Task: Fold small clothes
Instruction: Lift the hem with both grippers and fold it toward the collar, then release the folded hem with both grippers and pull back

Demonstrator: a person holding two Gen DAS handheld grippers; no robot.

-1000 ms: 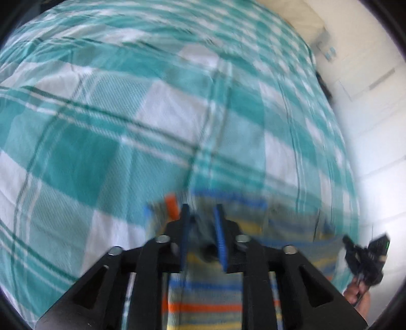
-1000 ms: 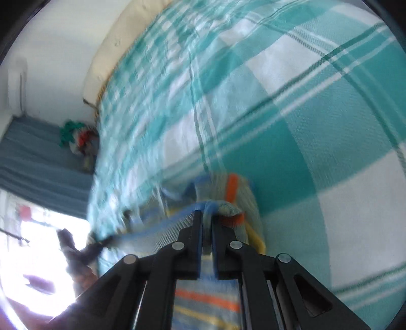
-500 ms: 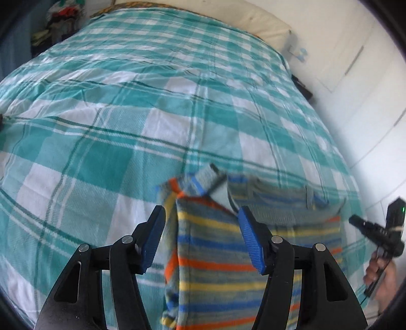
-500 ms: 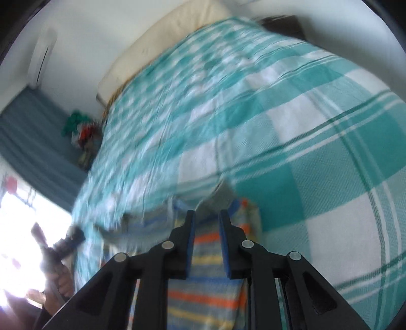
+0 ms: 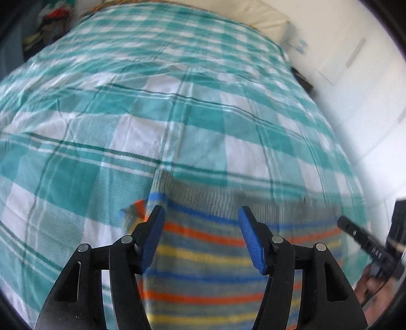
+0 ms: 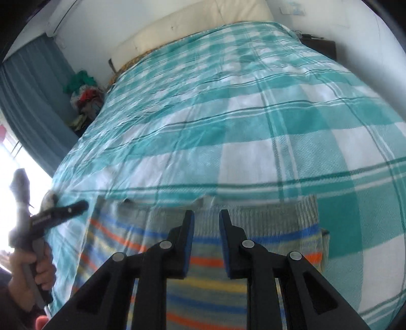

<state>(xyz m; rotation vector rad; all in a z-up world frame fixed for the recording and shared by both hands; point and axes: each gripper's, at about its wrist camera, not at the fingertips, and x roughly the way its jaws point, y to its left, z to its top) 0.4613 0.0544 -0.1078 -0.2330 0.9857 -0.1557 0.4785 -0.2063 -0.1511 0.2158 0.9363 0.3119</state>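
A small striped knit garment, grey with blue, orange and yellow stripes and a grey ribbed band at its far edge, lies flat on the teal-and-white checked bedspread. It also shows in the right wrist view. My left gripper hovers over the garment's left part, jaws wide open and empty. My right gripper hovers over the middle of the garment, jaws apart and empty. Each gripper shows at the edge of the other's view, the right one and the left one, hand-held.
A cream headboard cushion lies at the far end of the bed. A pile of clothes sits beside the bed at the far left, by a blue curtain. A white wall runs along the right side.
Both grippers let go of the garment's folded-over edge, opened and drew back. The garment now lies flat on the bed.
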